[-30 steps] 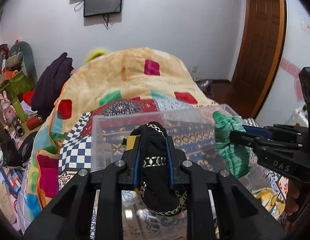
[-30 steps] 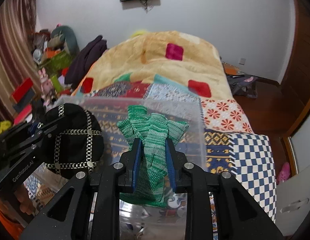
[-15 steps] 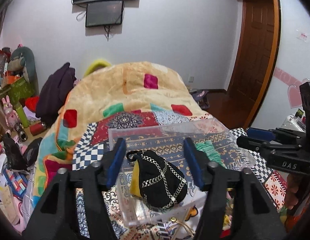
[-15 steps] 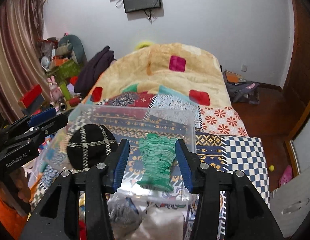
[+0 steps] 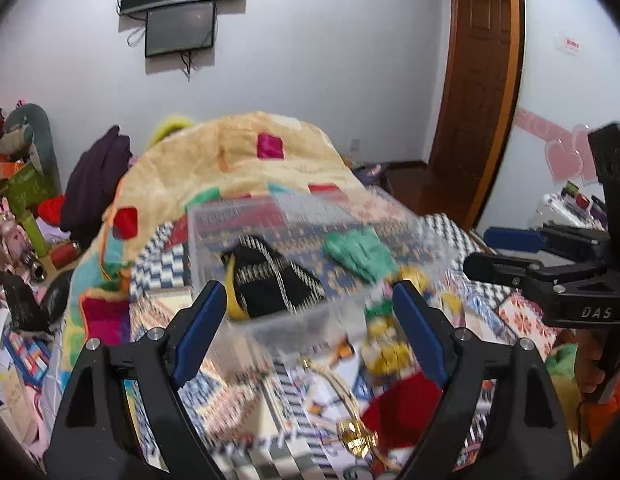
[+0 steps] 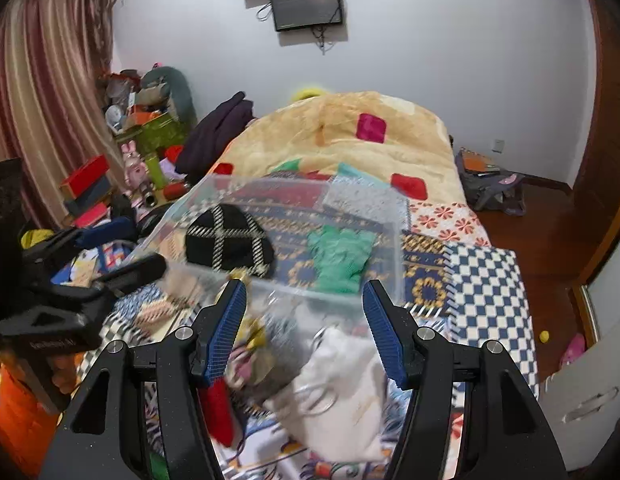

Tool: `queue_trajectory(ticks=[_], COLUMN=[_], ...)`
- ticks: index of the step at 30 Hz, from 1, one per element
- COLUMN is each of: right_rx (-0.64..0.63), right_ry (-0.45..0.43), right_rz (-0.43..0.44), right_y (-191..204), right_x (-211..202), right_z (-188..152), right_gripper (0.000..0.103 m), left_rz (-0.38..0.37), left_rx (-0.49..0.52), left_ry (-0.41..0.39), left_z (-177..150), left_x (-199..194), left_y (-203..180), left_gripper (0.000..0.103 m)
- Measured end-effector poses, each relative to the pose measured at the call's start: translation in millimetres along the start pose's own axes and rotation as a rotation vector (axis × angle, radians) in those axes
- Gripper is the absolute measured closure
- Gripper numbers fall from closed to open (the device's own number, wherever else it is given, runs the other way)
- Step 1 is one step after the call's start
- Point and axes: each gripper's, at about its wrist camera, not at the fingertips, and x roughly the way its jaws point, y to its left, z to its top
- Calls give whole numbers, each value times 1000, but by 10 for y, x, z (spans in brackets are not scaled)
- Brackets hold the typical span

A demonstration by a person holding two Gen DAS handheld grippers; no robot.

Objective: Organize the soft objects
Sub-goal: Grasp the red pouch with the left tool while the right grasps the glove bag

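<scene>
A clear plastic bin (image 5: 213, 216) (image 6: 396, 240) sits on the patterned bed. Inside lie a black pouch with chain trim (image 5: 269, 280) (image 6: 225, 242) on the left and a green knitted piece (image 5: 360, 252) (image 6: 340, 258) on the right. My left gripper (image 5: 310, 328) is open and empty, above and nearer than the bin. My right gripper (image 6: 305, 328) is open and empty too; it shows at the right of the left wrist view (image 5: 522, 256). In front of the bin lie loose soft things: a white cloth (image 6: 342, 384), a red item (image 5: 406, 404), yellow pieces (image 5: 386, 352).
A beige blanket with coloured squares (image 6: 350, 136) covers the far bed. Clutter, boxes and a dark garment (image 6: 213, 132) stand at the left. A wooden door (image 5: 478, 80) is at the right, with a white drawer unit (image 6: 582, 396) near.
Both grippers opened and let go: the black pouch and the green knit now lie in the bin. Both grippers then pulled back and up, with jaws spread wider.
</scene>
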Motion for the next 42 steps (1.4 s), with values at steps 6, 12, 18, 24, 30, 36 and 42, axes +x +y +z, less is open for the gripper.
queue_trajectory(ticks=[6,12,18,24,30,36,42], right_rx=[-17,-32,-37,-61,-80,-81,-72], right_ry=[24,71,96,81,33,-14,-72], right_rz=[42,42,39,34,34,30,36], right_y=[129,185,226,282,318,341,339], right_x=[47,202,262,230,100,-32,-196], right_z=[-162,-285,-345,-378,-330,-253,-166], right_gripper=[46,54,75,90,93,93,94], left_rz=[-32,-65,-96,-134,-141,-114,-82], left_rx=[-13,-38,-45,-27,-26,-30,-40], left_ry=[81,151,207,254,235,197,111], left_z=[-316,-537,-725,-817,-848,-847,-680], left_x=[53,138,247,334,272,87,-218], left_y=[-33,-40,-118,-191,-188,-107,33], left_gripper=[18,18,25,59,75,79,79])
